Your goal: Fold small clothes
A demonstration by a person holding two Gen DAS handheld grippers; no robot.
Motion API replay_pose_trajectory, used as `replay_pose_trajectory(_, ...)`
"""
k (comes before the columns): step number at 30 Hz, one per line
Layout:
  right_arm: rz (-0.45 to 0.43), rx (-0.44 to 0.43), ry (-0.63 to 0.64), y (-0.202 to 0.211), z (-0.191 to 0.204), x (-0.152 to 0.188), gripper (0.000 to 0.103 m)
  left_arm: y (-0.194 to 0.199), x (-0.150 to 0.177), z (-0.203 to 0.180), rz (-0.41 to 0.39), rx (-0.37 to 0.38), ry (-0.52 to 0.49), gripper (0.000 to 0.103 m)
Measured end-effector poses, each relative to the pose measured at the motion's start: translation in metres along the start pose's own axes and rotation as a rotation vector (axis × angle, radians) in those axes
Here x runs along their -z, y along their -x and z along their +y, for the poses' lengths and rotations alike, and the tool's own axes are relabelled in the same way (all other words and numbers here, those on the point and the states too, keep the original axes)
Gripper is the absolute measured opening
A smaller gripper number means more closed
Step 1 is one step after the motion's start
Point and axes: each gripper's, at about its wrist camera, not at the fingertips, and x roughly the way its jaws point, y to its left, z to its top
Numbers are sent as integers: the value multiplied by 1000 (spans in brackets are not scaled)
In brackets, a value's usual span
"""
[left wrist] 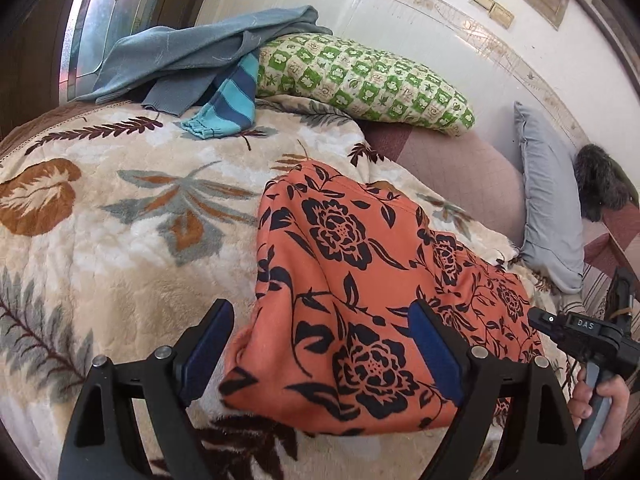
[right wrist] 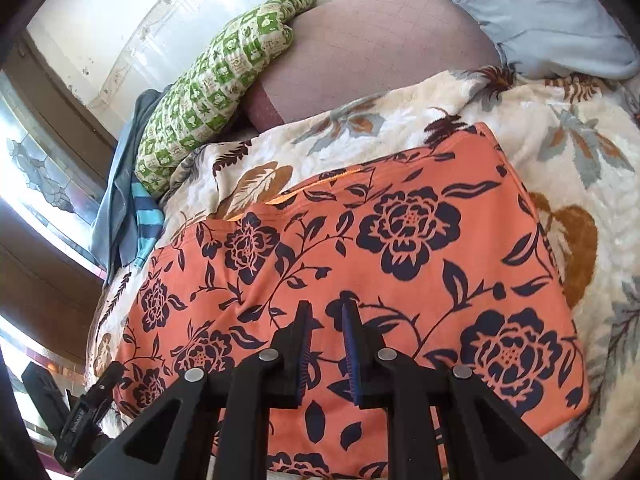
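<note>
An orange garment with a dark floral print (left wrist: pixel 360 280) lies folded on a cream floral blanket (left wrist: pixel 120 220); it fills the right wrist view (right wrist: pixel 380 260). My left gripper (left wrist: pixel 320 316) is open, its fingers either side of the garment's near left corner, holding nothing. My right gripper (right wrist: pixel 326 312) hovers low over the garment's near edge with its jaws a narrow gap apart and no cloth between them. The right gripper's body (left wrist: pixel 576 328) shows at the right of the left wrist view.
A grey-blue garment (left wrist: pixel 192 56) and a blue striped one (left wrist: pixel 228 100) lie piled at the blanket's far end. A green checked pillow (left wrist: pixel 360 76), a pink cushion (left wrist: pixel 460 168) and a pale blue pillow (left wrist: pixel 548 200) lie along the wall. A window (right wrist: pixel 36 176) stands beside the bed.
</note>
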Motion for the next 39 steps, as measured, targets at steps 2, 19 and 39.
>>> replay_pose_trajectory(2, -6, 8, 9, 0, -1, -1, 18, 7, 8, 2, 10, 15, 26, 90)
replay_pose_trajectory(19, 18, 15, 3, -6, -13, 10, 18, -4, 36, 13, 165, 97, 303, 91)
replay_pose_trajectory(39, 101, -47, -112, -15, -44, 21, 18, -14, -24, -40, 79, 115, 73, 16)
